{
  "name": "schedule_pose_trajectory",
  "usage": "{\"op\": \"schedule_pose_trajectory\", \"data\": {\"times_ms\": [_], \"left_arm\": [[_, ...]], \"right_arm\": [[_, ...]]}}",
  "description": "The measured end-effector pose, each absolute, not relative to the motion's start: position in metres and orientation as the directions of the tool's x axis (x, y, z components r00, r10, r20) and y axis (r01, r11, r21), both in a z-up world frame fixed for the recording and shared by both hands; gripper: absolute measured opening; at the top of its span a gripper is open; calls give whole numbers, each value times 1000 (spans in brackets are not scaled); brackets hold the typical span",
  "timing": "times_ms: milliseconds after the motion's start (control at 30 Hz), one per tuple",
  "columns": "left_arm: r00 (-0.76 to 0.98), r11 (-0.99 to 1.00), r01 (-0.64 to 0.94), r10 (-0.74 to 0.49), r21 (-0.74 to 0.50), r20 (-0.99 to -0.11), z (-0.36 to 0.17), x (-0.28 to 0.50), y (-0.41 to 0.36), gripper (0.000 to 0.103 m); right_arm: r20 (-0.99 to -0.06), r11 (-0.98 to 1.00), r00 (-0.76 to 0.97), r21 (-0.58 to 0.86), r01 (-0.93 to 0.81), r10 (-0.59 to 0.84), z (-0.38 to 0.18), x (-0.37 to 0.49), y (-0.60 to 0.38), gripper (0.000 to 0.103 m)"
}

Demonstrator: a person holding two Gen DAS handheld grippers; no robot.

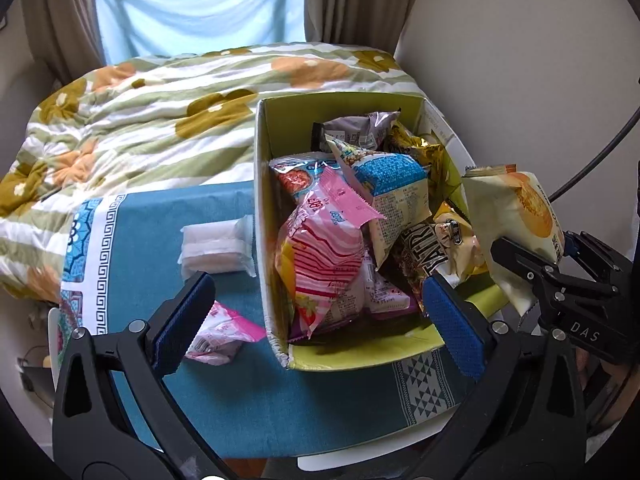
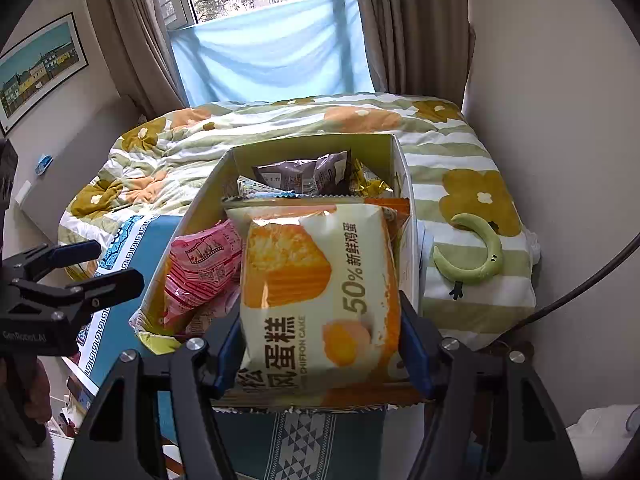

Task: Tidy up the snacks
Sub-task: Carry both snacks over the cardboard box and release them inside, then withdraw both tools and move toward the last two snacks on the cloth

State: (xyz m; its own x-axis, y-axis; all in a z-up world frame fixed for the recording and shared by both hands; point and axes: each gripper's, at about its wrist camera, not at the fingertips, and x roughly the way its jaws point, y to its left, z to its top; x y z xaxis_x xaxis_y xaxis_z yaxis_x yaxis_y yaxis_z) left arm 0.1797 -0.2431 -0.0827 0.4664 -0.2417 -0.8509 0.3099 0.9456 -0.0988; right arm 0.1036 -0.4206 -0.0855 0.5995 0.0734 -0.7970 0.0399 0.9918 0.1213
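Observation:
A green-lined cardboard box stands on the blue cloth, filled with several snack packets, a pink striped packet on top. My right gripper is shut on a yellow chiffon cake packet and holds it over the box's near right side; it also shows in the left wrist view. My left gripper is open and empty, its fingers straddling the box's near left wall. A small pink packet and a white packet lie on the cloth left of the box.
The table with the blue patterned cloth stands against a bed with a floral quilt. A green crescent toy lies on the bed to the right. A wall is close on the right, a curtained window behind.

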Motion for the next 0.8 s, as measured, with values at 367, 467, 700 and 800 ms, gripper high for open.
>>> {"op": "schedule_pose_trajectory", "data": {"times_ms": [367,467,700,800], "left_arm": [[495,963,265,-178,-48,-851,-89,170,-224,103],[500,967,250,-170,-46,-849,-87,170,-219,103],[487,974,224,-148,-41,-860,-94,166,-202,103],[483,977,211,-142,-42,-864,-96,162,-191,103]], "right_arm": [[-805,985,578,171,10,134,-92,130,-401,63],[-808,985,575,172,22,128,-99,136,-400,64],[-783,987,610,162,8,123,-102,126,-399,103],[-794,985,593,171,5,135,-104,122,-401,103]]}}
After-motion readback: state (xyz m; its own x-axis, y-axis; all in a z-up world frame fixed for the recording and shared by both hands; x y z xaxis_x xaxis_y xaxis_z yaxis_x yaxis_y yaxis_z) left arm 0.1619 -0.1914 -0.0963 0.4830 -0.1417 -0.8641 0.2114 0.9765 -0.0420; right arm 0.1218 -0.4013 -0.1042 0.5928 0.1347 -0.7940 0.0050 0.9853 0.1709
